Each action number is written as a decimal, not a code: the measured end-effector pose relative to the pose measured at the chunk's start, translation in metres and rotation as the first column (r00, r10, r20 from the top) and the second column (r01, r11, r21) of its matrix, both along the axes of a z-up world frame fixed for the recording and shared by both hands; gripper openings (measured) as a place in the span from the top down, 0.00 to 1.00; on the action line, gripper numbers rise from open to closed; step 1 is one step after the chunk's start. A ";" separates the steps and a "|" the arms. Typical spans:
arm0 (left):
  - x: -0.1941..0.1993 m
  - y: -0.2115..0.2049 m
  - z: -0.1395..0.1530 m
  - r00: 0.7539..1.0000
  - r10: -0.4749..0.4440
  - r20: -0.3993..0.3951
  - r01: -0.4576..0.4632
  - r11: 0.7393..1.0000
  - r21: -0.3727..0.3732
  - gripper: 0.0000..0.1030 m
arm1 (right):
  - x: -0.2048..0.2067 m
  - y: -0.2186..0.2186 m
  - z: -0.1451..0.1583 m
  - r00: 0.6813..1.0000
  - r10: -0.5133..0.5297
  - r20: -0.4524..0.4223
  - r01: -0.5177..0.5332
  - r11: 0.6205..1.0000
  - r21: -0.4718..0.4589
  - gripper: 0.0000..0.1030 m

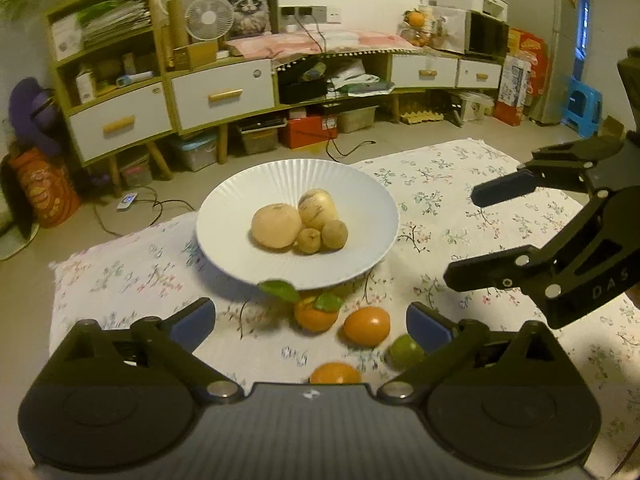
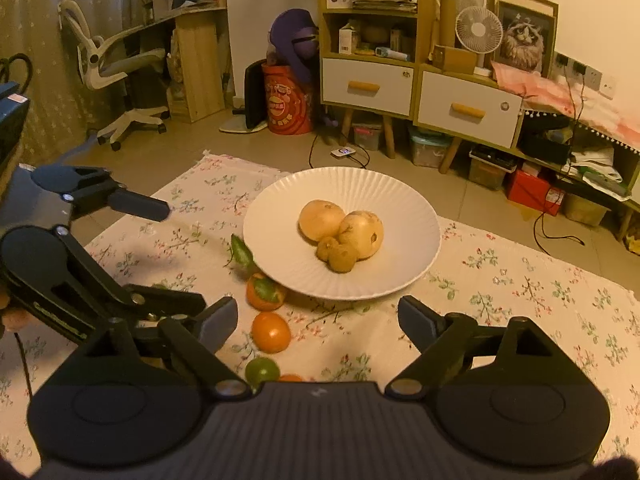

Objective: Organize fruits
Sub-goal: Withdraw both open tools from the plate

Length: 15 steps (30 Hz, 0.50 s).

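A white ribbed plate (image 1: 248, 196) (image 2: 400, 200) on the floral cloth holds two pale round fruits (image 1: 276, 226) (image 2: 322, 220) and two small brown ones (image 1: 334, 234) (image 2: 342, 258). On the cloth in front of the plate lie a leafy tangerine (image 1: 314, 316) (image 2: 264, 294), an orange (image 1: 367, 326) (image 2: 271, 332), a green lime (image 1: 406, 352) (image 2: 262, 372) and another orange (image 1: 335, 374) (image 2: 290, 378). My left gripper (image 1: 312, 322) (image 2: 176, 256) is open above these fruits. My right gripper (image 2: 318, 320) (image 1: 460, 236) is open and empty, right of the loose fruits.
The floral cloth (image 1: 460, 168) (image 2: 520, 280) covers the low table. Beyond it on the floor stand a wooden cabinet with drawers (image 1: 224, 96) (image 2: 468, 112), storage boxes (image 1: 308, 130), cables and an office chair (image 2: 116, 64).
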<state>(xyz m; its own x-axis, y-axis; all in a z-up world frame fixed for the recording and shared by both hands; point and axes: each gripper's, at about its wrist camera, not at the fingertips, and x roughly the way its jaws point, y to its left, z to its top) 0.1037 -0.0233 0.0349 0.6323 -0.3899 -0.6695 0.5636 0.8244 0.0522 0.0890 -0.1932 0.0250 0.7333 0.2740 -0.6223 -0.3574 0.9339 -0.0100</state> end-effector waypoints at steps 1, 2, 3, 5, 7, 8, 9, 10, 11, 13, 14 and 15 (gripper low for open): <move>-0.003 0.003 -0.001 1.000 0.007 -0.005 -0.007 1.000 -0.001 0.08 | -0.003 0.001 0.000 1.000 0.000 -0.001 0.000 1.000 -0.004 0.15; -0.005 0.006 -0.001 1.000 0.015 -0.010 -0.015 1.000 -0.001 0.08 | -0.005 0.002 -0.001 1.000 0.002 -0.001 -0.002 1.000 -0.007 0.14; -0.007 0.008 -0.001 1.000 0.023 -0.015 -0.023 1.000 0.000 0.08 | -0.009 0.004 -0.001 1.000 0.003 -0.001 -0.003 1.000 -0.008 0.13; -0.011 0.013 -0.002 0.999 0.038 -0.019 -0.037 0.999 0.003 0.08 | -0.013 0.005 -0.003 1.000 -0.003 -0.001 0.003 1.000 -0.009 0.12; -0.015 0.021 -0.005 0.999 0.046 -0.021 -0.046 0.999 -0.012 0.08 | -0.018 0.005 -0.005 1.000 -0.016 0.005 0.016 1.000 0.001 0.08; -0.016 0.024 -0.008 0.998 0.052 -0.029 -0.053 0.998 -0.017 0.08 | -0.020 0.005 -0.007 1.000 -0.023 0.008 0.023 1.000 0.012 0.07; -0.017 0.027 -0.012 0.997 0.060 -0.040 -0.061 0.998 -0.018 0.08 | -0.021 0.004 -0.010 1.000 -0.025 0.003 0.025 1.000 0.017 0.07; -0.020 0.029 -0.015 0.997 0.064 -0.048 -0.065 0.998 -0.016 0.08 | -0.021 0.004 -0.013 1.000 -0.024 -0.006 0.024 1.000 0.011 0.07; -0.021 0.032 -0.018 0.997 0.063 -0.053 -0.064 0.998 -0.012 0.08 | -0.024 0.005 -0.016 1.000 -0.024 -0.010 0.024 1.000 0.002 0.07; -0.027 0.036 -0.024 0.997 0.060 -0.048 -0.060 0.998 0.008 0.08 | -0.026 0.005 -0.020 1.000 -0.020 -0.010 0.019 1.000 -0.011 0.07; -0.030 0.039 -0.025 0.997 0.060 -0.042 -0.060 0.998 0.015 0.08 | -0.027 0.005 -0.022 1.000 -0.017 -0.013 0.017 1.000 -0.014 0.07; -0.032 0.041 -0.027 0.997 0.061 -0.039 -0.061 0.998 0.019 0.08 | -0.028 0.004 -0.023 1.000 -0.016 -0.015 0.016 1.000 -0.013 0.07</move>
